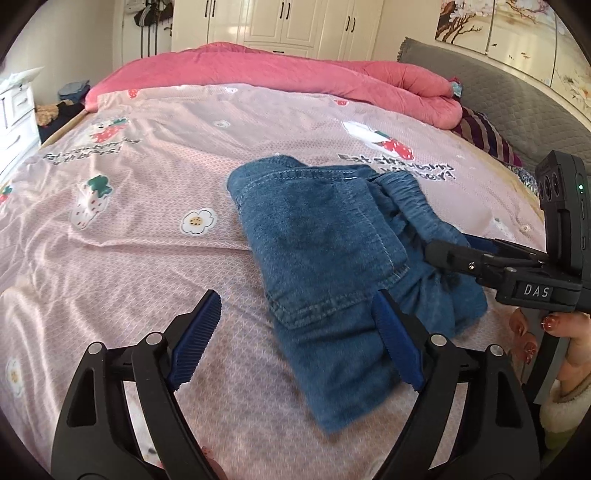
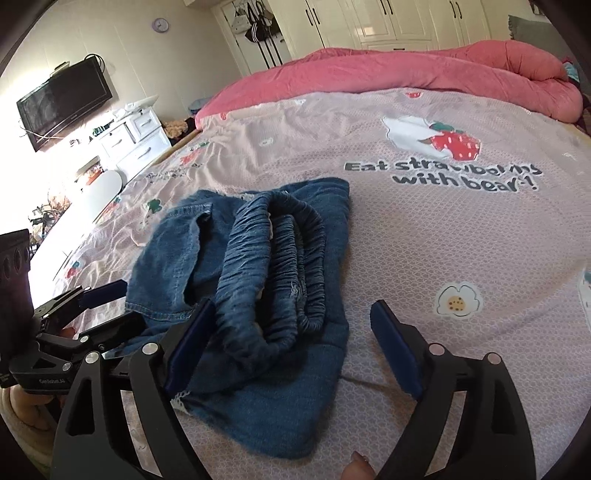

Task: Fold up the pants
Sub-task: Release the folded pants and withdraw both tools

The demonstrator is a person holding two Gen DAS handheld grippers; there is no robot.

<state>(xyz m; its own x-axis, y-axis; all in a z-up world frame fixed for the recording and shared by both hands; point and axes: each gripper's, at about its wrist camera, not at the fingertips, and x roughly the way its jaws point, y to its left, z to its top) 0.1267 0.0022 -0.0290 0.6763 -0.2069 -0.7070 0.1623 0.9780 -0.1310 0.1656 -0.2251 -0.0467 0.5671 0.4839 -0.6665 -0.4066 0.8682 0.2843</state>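
Observation:
Blue denim pants (image 1: 332,254) lie folded in a compact bundle on the pink printed bedsheet (image 1: 147,229). In the right wrist view the pants (image 2: 258,280) show their gathered elastic waistband on top. My left gripper (image 1: 295,332) is open, its jaws spread over the near end of the pants, holding nothing. My right gripper (image 2: 291,347) is open too, its left finger (image 2: 192,339) against the waistband side. The right gripper also shows in the left wrist view (image 1: 443,254), at the pants' right edge. The left gripper shows in the right wrist view (image 2: 107,302), at the pants' left edge.
A rolled pink quilt (image 1: 295,74) lies across the far side of the bed. A grey headboard (image 1: 498,99) and striped pillow (image 1: 484,136) are at the right. White drawers (image 2: 133,136) and a wall TV (image 2: 62,103) stand left of the bed. White wardrobes (image 1: 288,22) are behind.

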